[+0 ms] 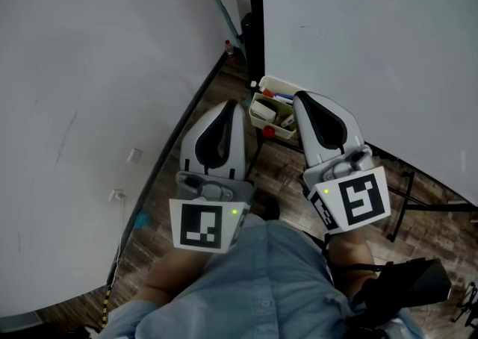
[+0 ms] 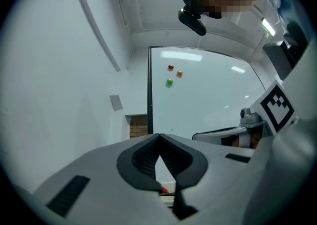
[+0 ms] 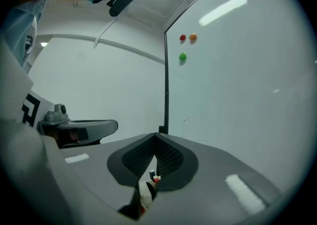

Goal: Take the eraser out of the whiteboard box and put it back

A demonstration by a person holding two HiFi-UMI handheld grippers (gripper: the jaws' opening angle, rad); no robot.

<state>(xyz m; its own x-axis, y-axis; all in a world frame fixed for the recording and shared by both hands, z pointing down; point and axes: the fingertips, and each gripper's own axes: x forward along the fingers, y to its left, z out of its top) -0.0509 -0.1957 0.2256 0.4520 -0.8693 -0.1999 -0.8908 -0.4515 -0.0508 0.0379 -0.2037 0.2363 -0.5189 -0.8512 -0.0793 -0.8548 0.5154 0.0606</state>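
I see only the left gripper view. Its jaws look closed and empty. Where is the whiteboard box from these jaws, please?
Observer: In the head view the whiteboard box sits low on the whiteboard, beside the black post. It is ahead, between the tips of the left gripper and the right gripper.
Operator: What is inside the box?
Observer: Several small things, among them a white block. I cannot identify them further.
Operator: Is the right gripper holding something?
Observer: No. In the right gripper view its jaws are shut with nothing between them.
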